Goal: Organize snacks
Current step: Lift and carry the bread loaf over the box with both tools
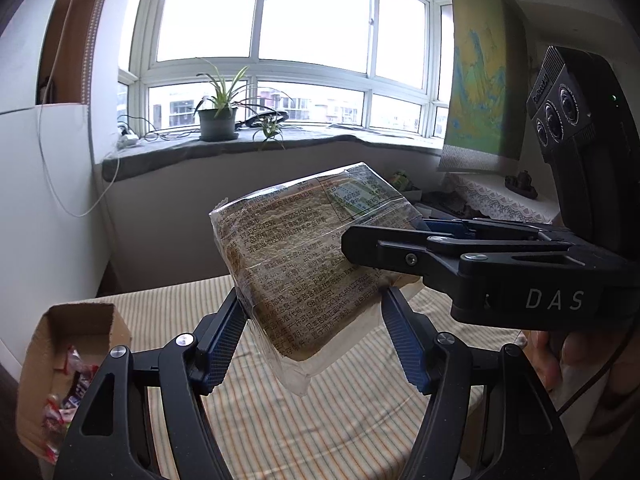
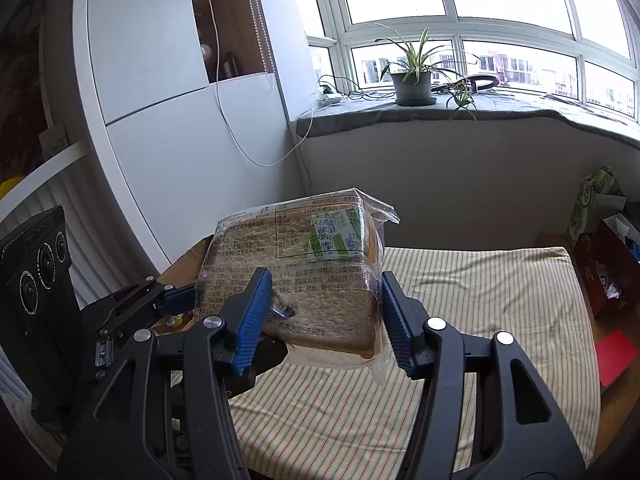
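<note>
Both my left tool (image 1: 316, 332) and right tool (image 2: 326, 316) clench the bread packet (image 1: 296, 264) aloft; next, carry it left to the cardboard box (image 1: 80, 320).

One packet of sliced bread (image 1: 304, 264) hangs in the middle of both views, above one striped cloth (image 2: 480, 300). Two grippers hold it: the left gripper (image 1: 316, 320) from the bottom of the left wrist view, and the right gripper (image 2: 324, 312) from the bottom of the right wrist view, each with two blue-padded fingers. One cardboard box (image 1: 76, 332) sits at lower left, with several small wrapped snacks (image 1: 72, 392) inside, too jumbled to count. On the windowsill up top stands one potted plant (image 2: 412, 80).
</note>
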A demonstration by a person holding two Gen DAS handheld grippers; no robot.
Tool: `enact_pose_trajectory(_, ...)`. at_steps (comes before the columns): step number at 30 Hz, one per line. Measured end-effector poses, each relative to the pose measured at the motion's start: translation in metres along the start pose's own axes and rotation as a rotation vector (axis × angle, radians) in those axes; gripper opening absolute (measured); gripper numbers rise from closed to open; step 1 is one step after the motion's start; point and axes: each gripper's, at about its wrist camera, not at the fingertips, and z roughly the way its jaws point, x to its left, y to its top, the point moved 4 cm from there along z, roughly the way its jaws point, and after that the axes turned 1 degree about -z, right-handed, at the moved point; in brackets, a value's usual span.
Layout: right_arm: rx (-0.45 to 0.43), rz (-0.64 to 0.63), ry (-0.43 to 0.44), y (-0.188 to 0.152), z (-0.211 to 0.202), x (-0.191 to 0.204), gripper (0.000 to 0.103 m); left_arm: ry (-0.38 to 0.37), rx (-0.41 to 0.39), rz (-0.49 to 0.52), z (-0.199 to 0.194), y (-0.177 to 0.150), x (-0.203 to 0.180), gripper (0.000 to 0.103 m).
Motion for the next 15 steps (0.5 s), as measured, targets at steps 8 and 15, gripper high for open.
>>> enact_pose_trajectory(8,0.04,-0.03,0.028,0.001,0.029,0.026,0.057,0.021,0.007,-0.028,-0.004,-0.007,0.023,0.069)
enact_pose_trajectory(15,0.094,-0.091,0.114,0.002,0.078,0.09,0.057,0.088,0.016,-0.091,-0.022,-0.024,0.075,0.069)
